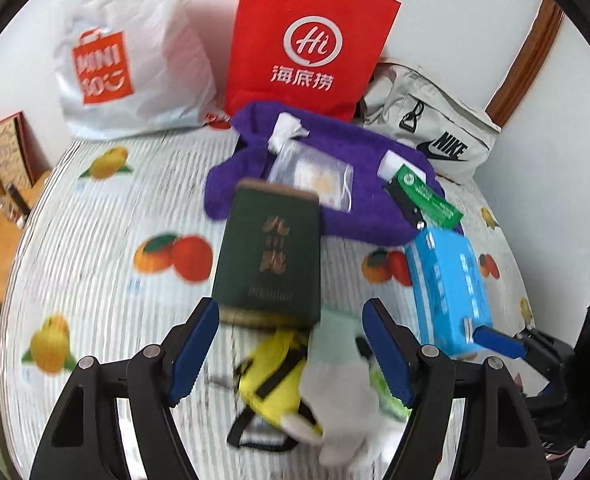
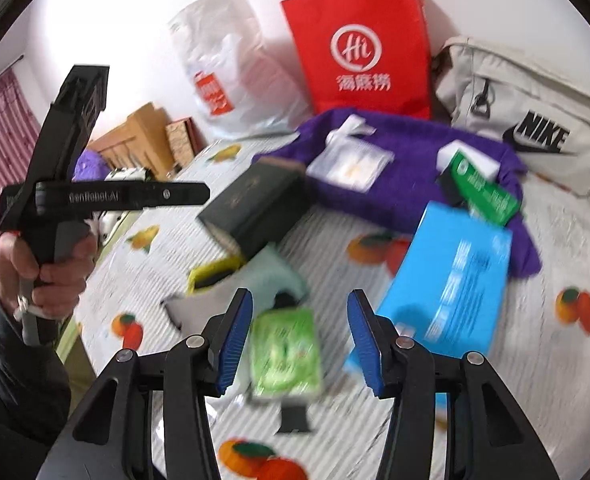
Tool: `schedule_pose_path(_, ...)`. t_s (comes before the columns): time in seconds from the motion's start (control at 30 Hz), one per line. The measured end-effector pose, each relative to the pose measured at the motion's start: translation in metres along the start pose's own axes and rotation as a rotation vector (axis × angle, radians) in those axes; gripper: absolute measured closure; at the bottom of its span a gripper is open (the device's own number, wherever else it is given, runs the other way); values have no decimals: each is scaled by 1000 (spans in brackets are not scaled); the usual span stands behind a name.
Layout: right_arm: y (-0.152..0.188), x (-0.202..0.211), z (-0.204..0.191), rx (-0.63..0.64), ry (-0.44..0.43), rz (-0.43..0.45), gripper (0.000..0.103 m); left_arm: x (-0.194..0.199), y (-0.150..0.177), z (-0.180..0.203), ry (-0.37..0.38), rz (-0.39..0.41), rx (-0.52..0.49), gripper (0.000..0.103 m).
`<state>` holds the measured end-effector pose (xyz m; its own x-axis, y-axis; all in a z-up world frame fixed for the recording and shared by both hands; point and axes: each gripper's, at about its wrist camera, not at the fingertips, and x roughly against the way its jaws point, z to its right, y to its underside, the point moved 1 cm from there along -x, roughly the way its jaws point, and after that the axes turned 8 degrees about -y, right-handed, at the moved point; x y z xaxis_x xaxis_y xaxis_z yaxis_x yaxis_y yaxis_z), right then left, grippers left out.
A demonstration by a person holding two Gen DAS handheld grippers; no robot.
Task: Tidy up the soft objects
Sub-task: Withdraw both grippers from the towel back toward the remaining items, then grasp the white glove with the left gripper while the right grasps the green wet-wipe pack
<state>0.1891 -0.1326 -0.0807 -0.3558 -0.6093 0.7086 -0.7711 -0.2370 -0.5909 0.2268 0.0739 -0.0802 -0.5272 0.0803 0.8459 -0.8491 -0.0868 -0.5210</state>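
A purple towel (image 1: 359,196) (image 2: 411,184) lies at the back of the bed with a clear packet (image 1: 315,172) and a green tube (image 1: 427,196) on it. A dark green box (image 1: 269,256) (image 2: 255,208) sits in front. Below it lie a yellow pouch (image 1: 275,380), a pale green cloth (image 1: 335,324) (image 2: 271,276), a white plush (image 1: 343,404) and a green tissue pack (image 2: 287,352). My left gripper (image 1: 291,352) is open above the pouch and plush. My right gripper (image 2: 301,340) is open over the green tissue pack. Both are empty.
A blue tissue box (image 1: 451,288) (image 2: 451,280) lies at the right. A white MINISO bag (image 1: 127,60), a red paper bag (image 1: 311,36) and a grey Nike bag (image 1: 427,128) stand against the back wall. The left edge of the bed (image 1: 35,240) drops to cardboard boxes.
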Motion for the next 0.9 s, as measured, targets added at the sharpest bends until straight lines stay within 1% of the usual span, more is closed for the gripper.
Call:
schedule_pose_path(0.1,22,-8,-6,-2,-23,-14,51,5,18,-3,-5,-3,1,30)
schedule_pose_path(0.2,36,-12,-10,0,-36,-10,49,4,35,-5,2,-12,8,30)
schedule_pose_path(0.3,47,-21,-9,14,15,-14,45,0,52,-7,9,-31,24,30)
schedule_pose_path(0.4,53,-32,-8,20,18,-28,45,-2,66,-12,3,-41,42,30)
schedule_pose_path(0.47,55,-37,-6,18,55,-24,43,0,74,-17,8,-43,63,30)
schedule_pose_path(0.57,57,-44,-5,31,72,-13,39,1,85,-21,16,-41,73,30)
schedule_pose_path(0.7,57,-63,-1,18,93,-42,39,0,96,-23,8,-53,72,30)
schedule_pose_path(0.8,58,-63,0,-1,78,-6,40,-1,102,-23,3,-53,70,30)
schedule_pose_path(0.83,59,-63,0,-1,71,0,48,-1,103,-23,3,-52,70,30)
schedule_pose_path(0.87,58,-62,0,3,74,0,51,-2,104,-22,6,-50,71,30)
schedule_pose_path(0.9,59,-61,-1,10,81,6,51,-3,104,-21,12,-48,71,30)
